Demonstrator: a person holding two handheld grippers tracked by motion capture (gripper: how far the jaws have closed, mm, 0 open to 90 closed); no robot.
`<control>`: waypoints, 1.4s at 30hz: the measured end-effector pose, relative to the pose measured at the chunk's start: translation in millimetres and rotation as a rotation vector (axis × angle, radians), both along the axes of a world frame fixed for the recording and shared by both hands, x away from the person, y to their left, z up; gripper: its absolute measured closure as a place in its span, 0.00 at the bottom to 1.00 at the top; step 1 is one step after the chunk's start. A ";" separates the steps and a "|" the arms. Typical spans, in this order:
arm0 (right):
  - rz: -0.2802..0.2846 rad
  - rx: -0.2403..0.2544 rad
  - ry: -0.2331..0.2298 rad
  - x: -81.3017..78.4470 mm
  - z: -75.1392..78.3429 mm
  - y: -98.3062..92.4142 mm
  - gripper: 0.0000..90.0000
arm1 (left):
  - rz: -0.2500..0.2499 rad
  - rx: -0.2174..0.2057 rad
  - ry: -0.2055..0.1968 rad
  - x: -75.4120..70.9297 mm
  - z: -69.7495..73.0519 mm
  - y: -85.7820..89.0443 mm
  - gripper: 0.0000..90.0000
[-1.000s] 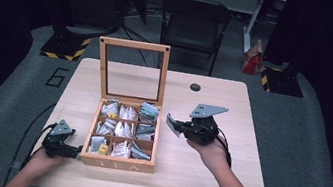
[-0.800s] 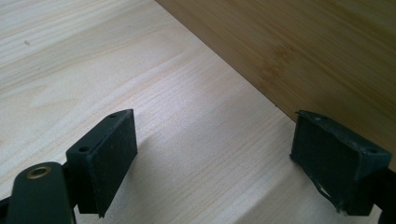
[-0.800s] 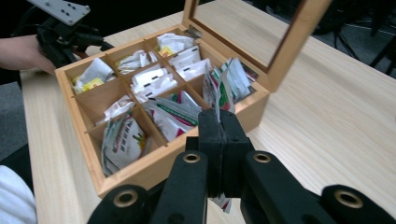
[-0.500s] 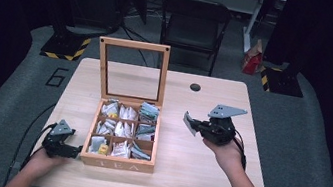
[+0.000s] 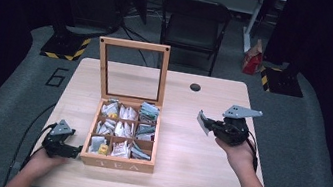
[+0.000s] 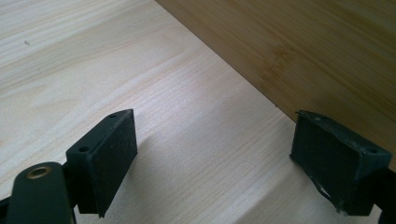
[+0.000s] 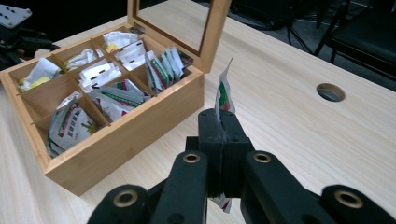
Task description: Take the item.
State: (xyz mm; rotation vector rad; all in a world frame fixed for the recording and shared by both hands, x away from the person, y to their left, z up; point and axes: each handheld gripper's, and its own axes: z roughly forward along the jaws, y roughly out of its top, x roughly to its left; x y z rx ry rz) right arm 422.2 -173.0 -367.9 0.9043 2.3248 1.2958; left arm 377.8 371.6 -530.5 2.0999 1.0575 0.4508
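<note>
Right, table [image 5: 193, 168] first: tea box [image 5: 118, 159] sits left of centre, lid [image 5: 131, 70] standing upright, nine compartments mostly stuffed with sachets. Right gripper [image 7: 223, 122] is held above bare table well right of the box, jaws pinched on one sachet [image 7: 224, 95], which sticks up out of them edge-on. Left gripper [image 6: 224, 154] rests on the table just beside the box's left wall, jaws spread, nothing between. Sachet looks light, thin, floppy and crinkly; likely slips or tears if yanked, so grip flat across a sealed edge, not the corner
</note>
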 end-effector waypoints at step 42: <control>-0.084 -0.036 0.029 -1.4 -43.2 -20.8 1.00 | -0.005 0.008 -0.006 0.5 0.2 0.5 0.15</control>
